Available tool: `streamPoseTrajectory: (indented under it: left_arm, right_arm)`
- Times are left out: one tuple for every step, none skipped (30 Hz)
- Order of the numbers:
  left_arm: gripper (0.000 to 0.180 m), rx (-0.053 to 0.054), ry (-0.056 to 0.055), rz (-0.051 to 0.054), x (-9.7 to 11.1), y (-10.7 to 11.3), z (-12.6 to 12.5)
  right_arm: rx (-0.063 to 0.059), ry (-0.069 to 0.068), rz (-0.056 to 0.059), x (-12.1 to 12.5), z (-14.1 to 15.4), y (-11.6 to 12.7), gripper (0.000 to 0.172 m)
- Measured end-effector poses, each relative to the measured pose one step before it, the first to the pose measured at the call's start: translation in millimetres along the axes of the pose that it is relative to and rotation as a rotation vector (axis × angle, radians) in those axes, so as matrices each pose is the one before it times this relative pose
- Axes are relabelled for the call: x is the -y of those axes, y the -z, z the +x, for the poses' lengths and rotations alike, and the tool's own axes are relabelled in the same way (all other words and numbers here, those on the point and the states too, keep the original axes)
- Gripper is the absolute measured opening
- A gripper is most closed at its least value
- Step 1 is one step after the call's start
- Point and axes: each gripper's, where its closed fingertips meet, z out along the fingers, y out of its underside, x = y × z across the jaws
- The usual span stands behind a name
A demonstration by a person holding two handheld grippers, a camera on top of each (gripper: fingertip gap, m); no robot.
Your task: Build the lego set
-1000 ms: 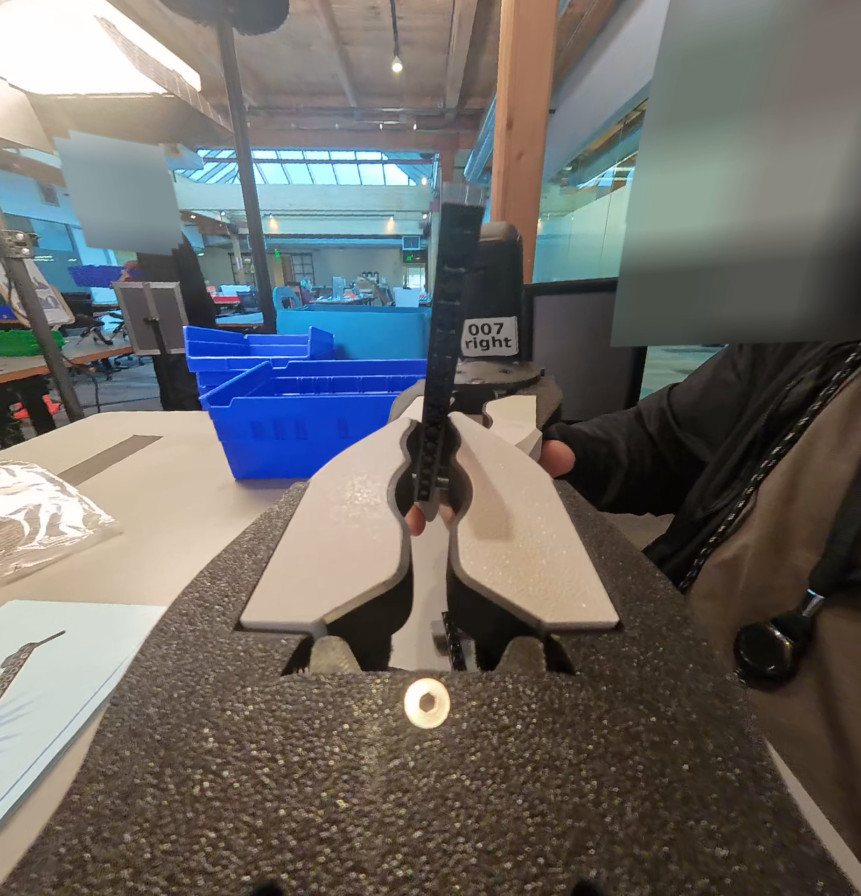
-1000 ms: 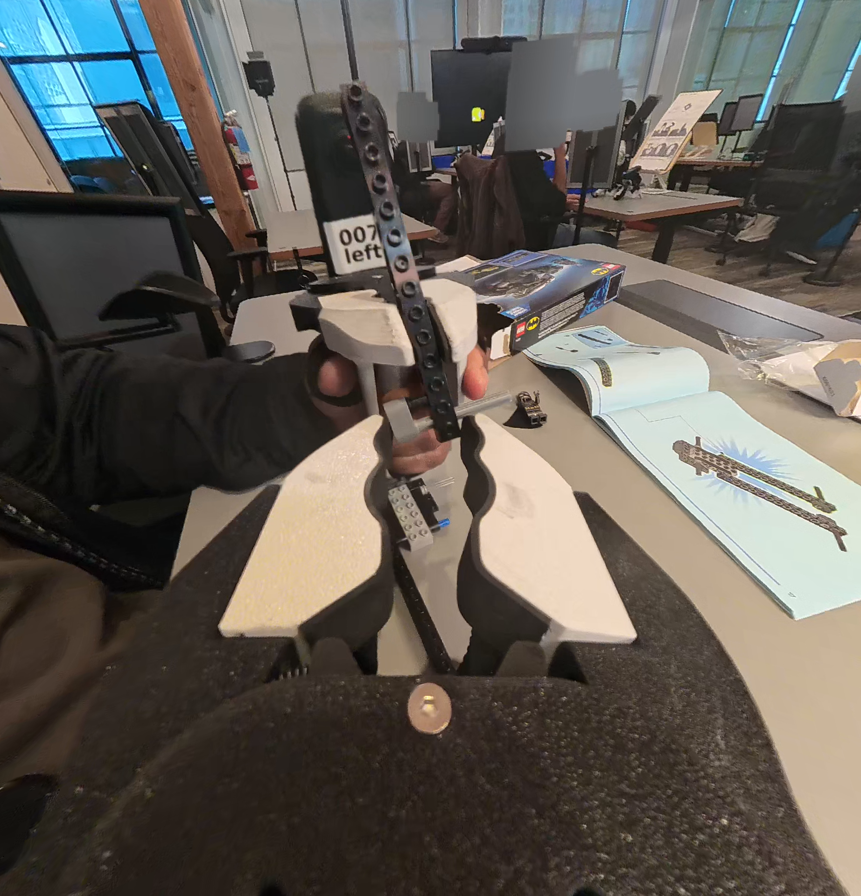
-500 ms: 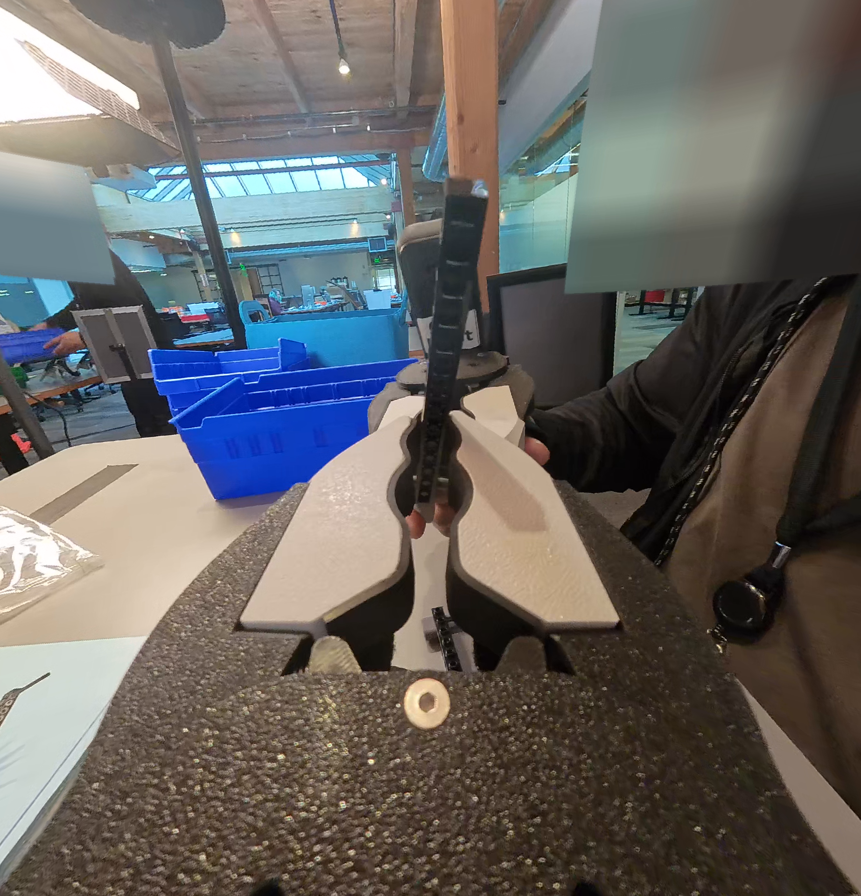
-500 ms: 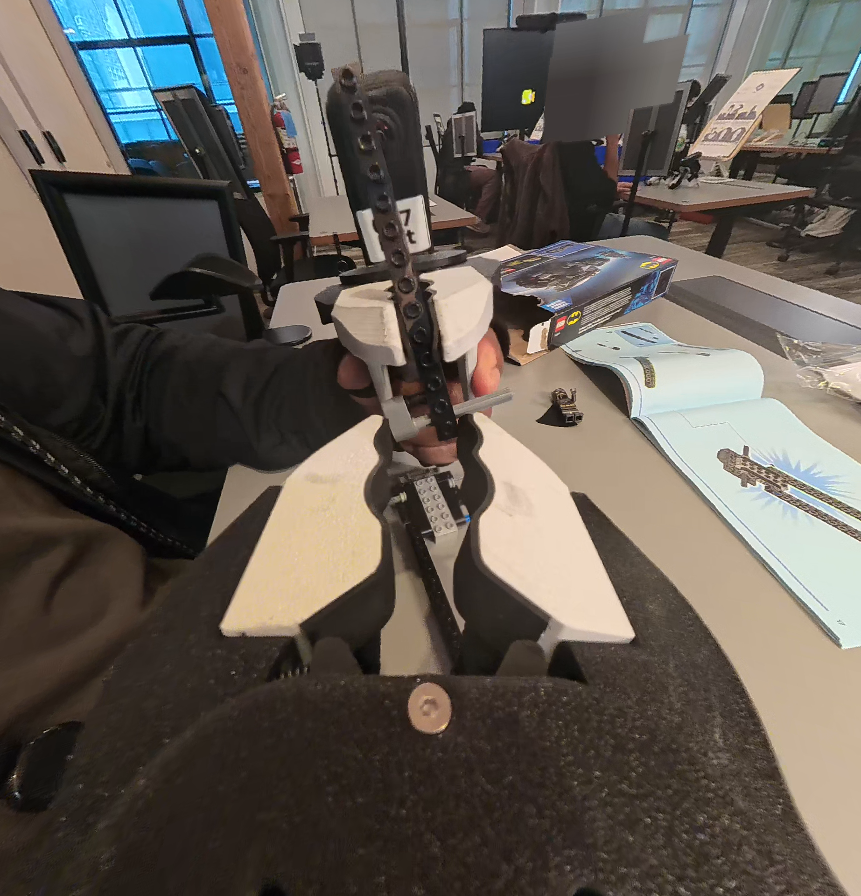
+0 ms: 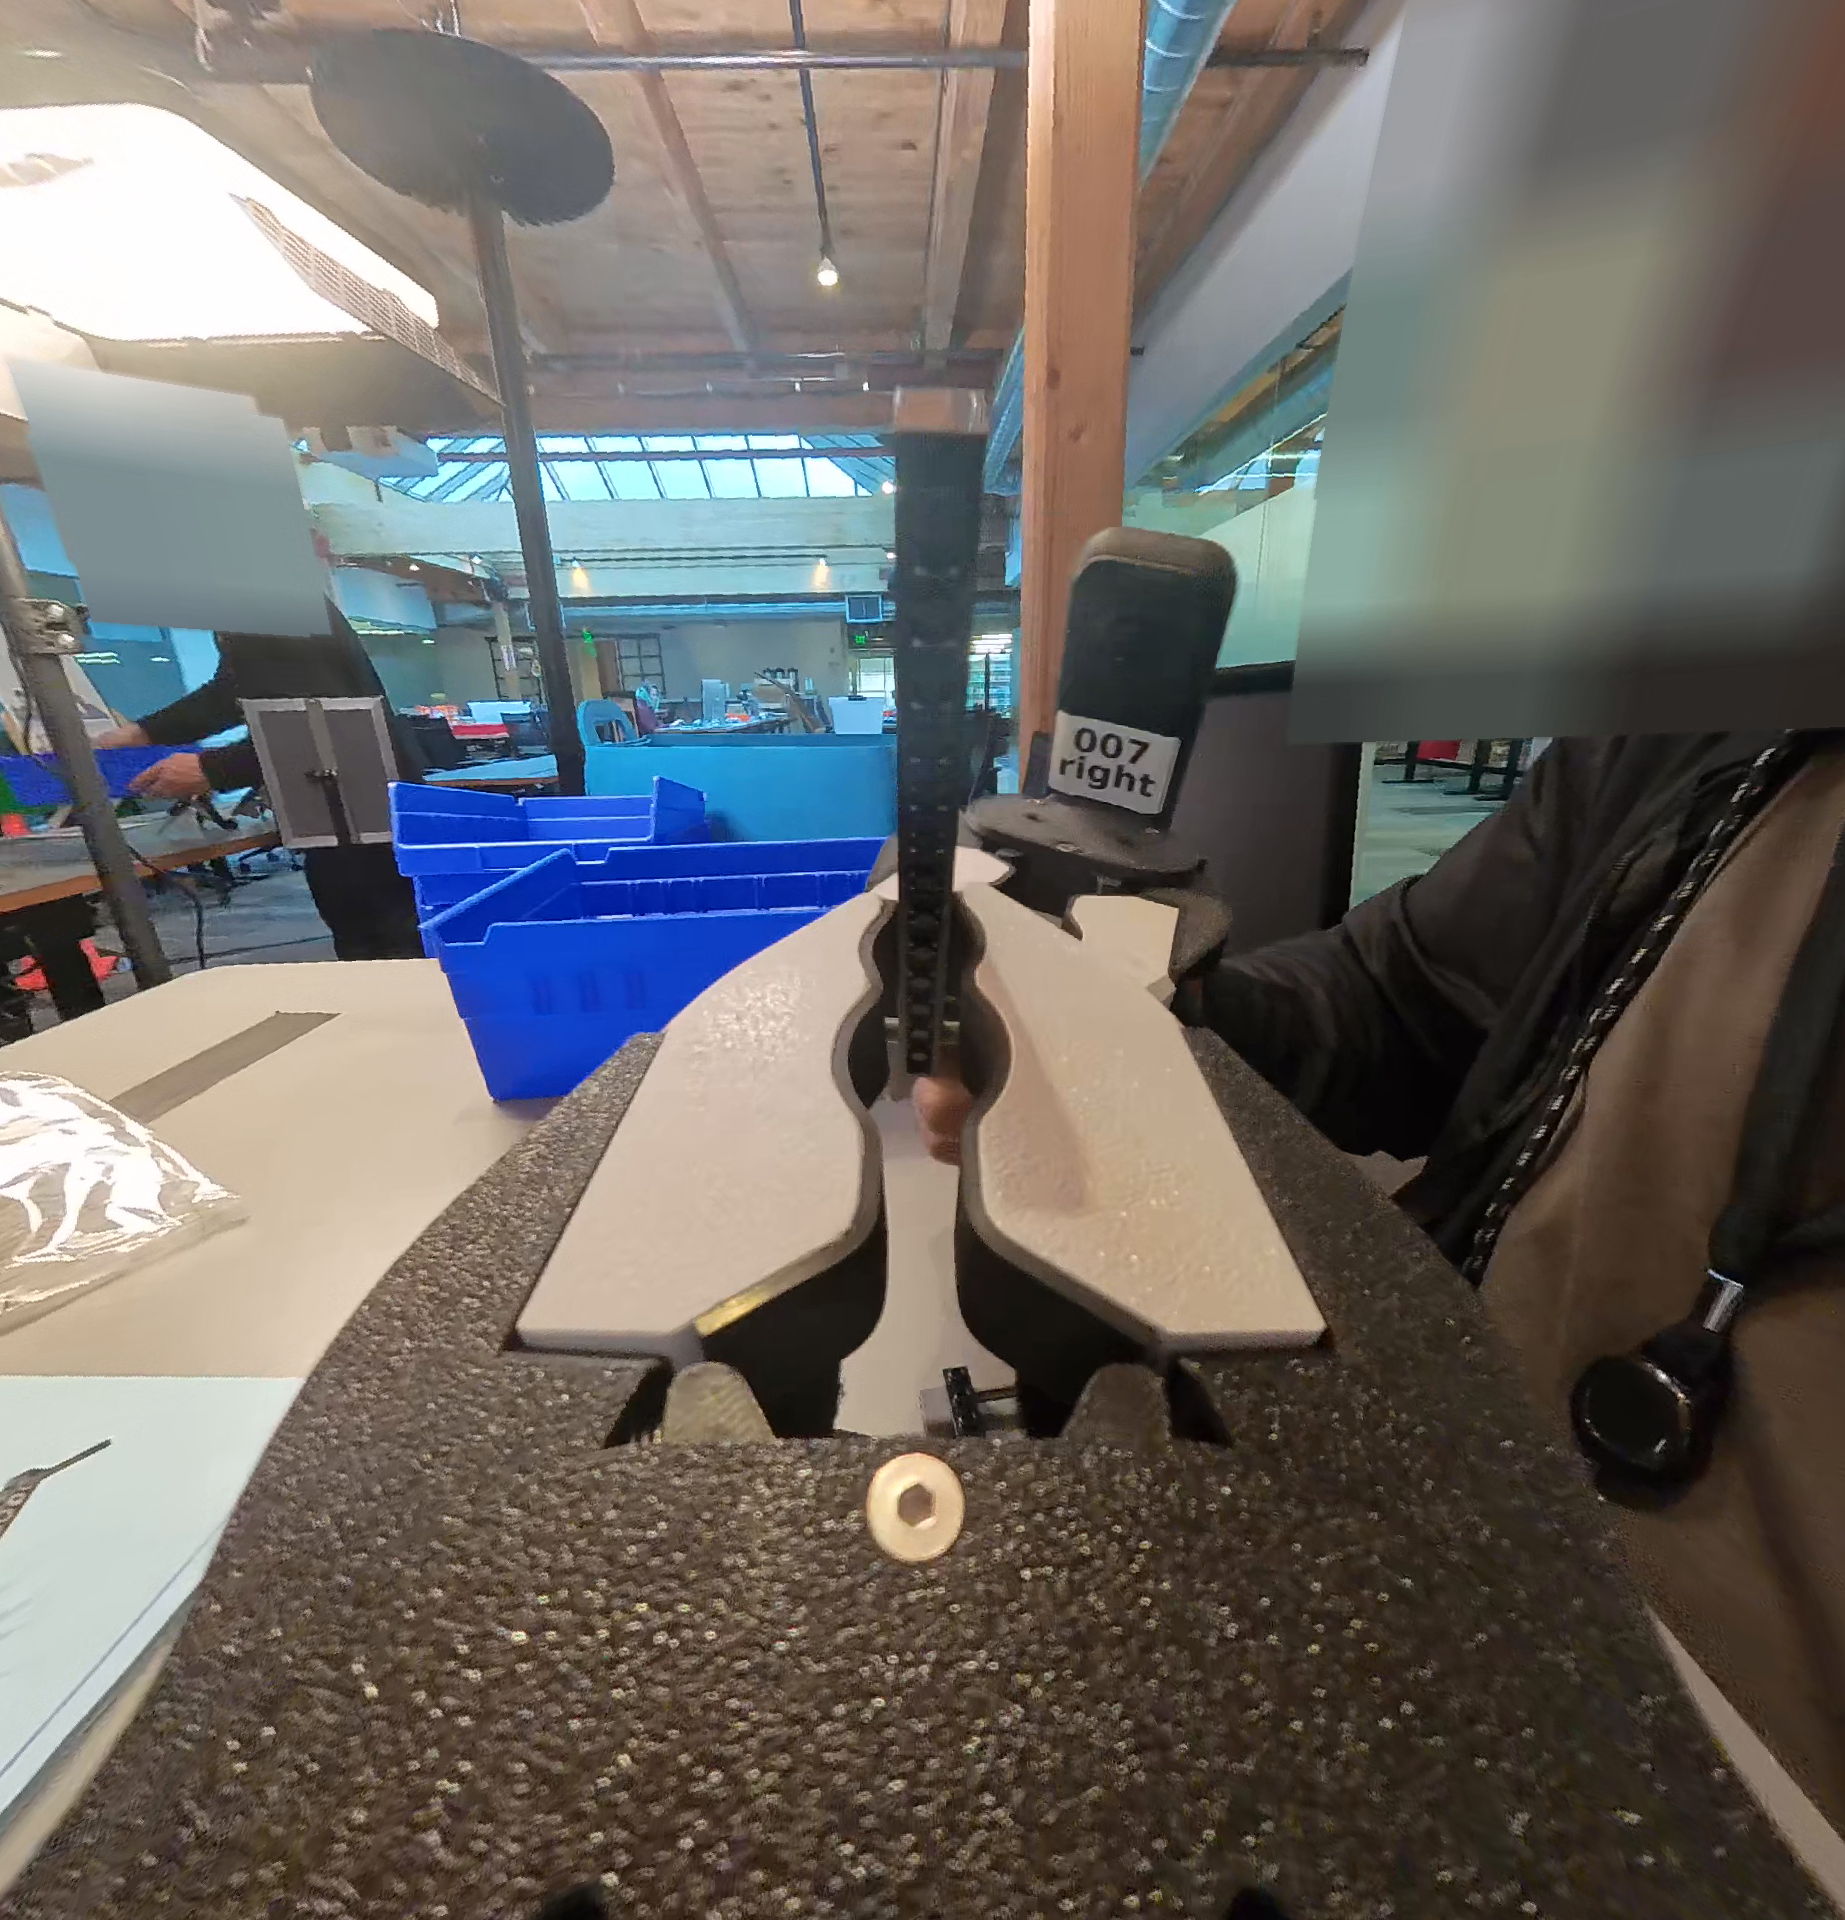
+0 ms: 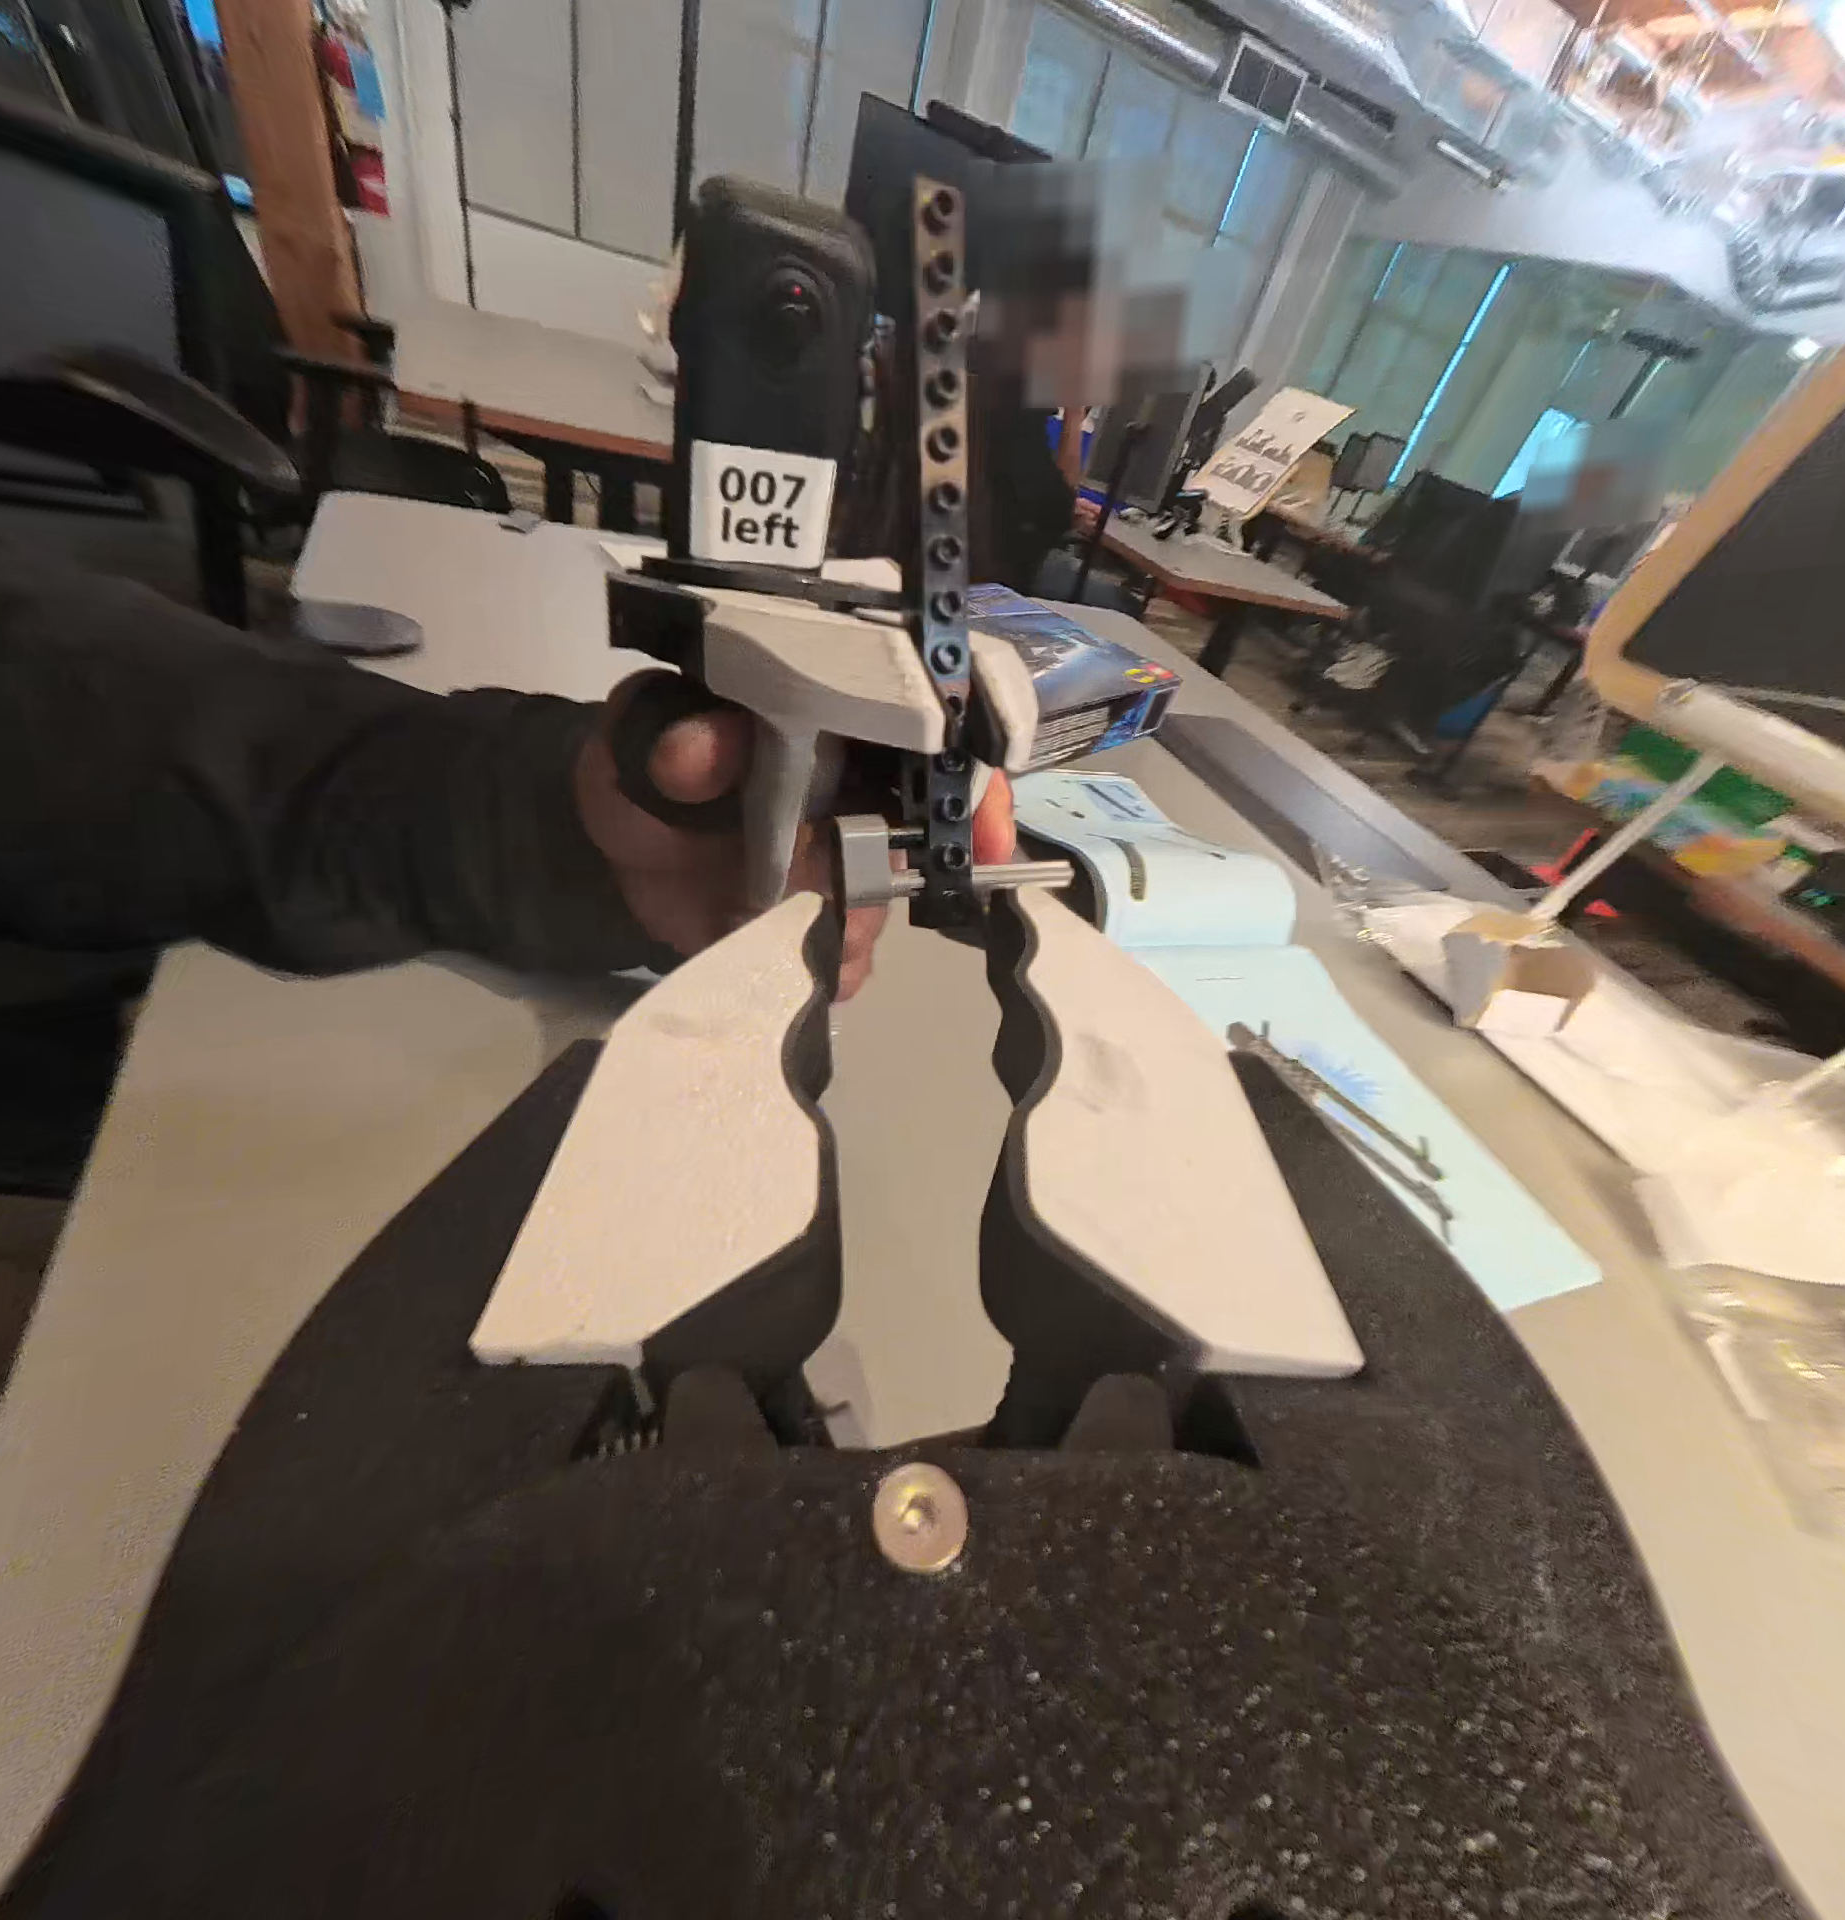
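Note:
My left gripper is shut on a long black beam with holes and holds it upright above the grey table. The right wrist view shows the same grip: the left gripper's pads pinch the black beam near its lower part. A grey axle and a grey connector are fitted through the beam's bottom holes. My right gripper is open, its fingertips flanking the beam's lower end just below the axle; I see no pad pressing on it. In the left wrist view the right gripper is behind the beam.
Stacked blue bins stand on the table beyond the grippers. A clear plastic bag and a light blue instruction booklet lie at the left. The right wrist view shows the booklet, a dark blue box and plastic bags. Only a small space, under 4 cm, lies between the two pairs of fingers.
The beam has gone from tilted to upright in the right wrist view. The right gripper has shifted, and the small brick piece on the table under it has left that view. Both grips look unchanged.

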Motion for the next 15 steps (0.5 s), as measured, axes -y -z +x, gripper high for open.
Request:
streamPoseTrajectory:
  left_arm:
    - [0.008, -0.006, 0.0069, -0.0007, -0.24, 0.74, 0.24]
    - [0.008, -0.0004, 0.0053, -0.0019, -0.21, 0.74, -0.38]
    - [0.008, -0.0006, 0.0013, -0.0092, -0.83, 0.47, -0.39]
    - [0.008, 0.0016, -0.0048, -0.0102, -0.87, 0.43, -0.32]
    - [0.008, 0.0019, -0.0072, -0.007, -0.2, 0.36, -0.13]
    - [0.008, -0.0005, -0.004, -0.0049, 0.21, 0.44, 0.21]
    - [0.008, -0.0002, -0.0041, -0.005, 0.09, 0.37, -0.03]
    - [0.008, -0.001, -0.0052, -0.0053, -0.15, 0.41, 0.22]
    - [0.008, -0.0055, -0.0051, -0.0066, -0.48, 0.26, 0.85]
    - [0.008, -0.0054, -0.009, -0.0107, -1.27, -0.26, 1.05]
    - [0.008, -0.0039, -0.0146, -0.0112, -1.64, -0.57, 1.17]
    - [0.008, -0.0105, -0.0155, -0.0082, -1.4, -0.89, 2.48]
    - [0.008, -0.0124, -0.0098, -0.0078, -1.18, -1.17, 2.72]
    - [0.008, -0.0051, -0.0052, -0.0086, -1.59, -1.52, 1.52]
    - [0.008, -0.0034, -0.0027, -0.0108, -2.03, -1.56, 0.95]
  right_arm:
    - [-0.014, 0.0359, -0.0056, 0.2, -0.3, 0.23, 0.027]
    - [-0.0081, 0.021, -0.0018, 0.47, -0.14, 0.06, 0.028]
    - [0.0018, 0.0097, 0.005, 1.18, -0.86, 0.45, 0.029]
    - [0.0094, -0.0008, 0.0048, 1.11, -1.11, 0.66, 0.03]
    - [0.0068, -0.0058, 0.0, 0.24, -0.18, 0.55, 0.031]
    - [0.0053, -0.0041, -0.0018, -0.04, 0.26, 0.66, 0.033]
    - [0.0055, -0.0042, 0.0011, 0.4, 0.25, 0.83, 0.035]
    - [0.0078, -0.0083, 0.0068, 1.17, -0.14, 0.69, 0.038]
    - [0.0138, -0.0123, 0.0104, 1.82, -1.29, 0.27, 0.04]
    - [0.0141, -0.0097, 0.0097, 1.57, -1.89, -0.14, 0.041]
    - [0.0087, -0.0009, 0.0065, 1.17, -1.63, -0.43, 0.041]
    - [0.0047, 0.0053, 0.0011, 0.24, -1.59, -0.81, 0.041]
    - [0.0036, 0.0068, -0.0033, -0.45, -1.49, -0.86, 0.039]
    - [0.0003, 0.0069, -0.0028, -0.51, -0.98, -0.71, 0.036]
    - [-0.0009, 0.0065, -0.0021, -0.48, -0.69, -0.51, 0.034]
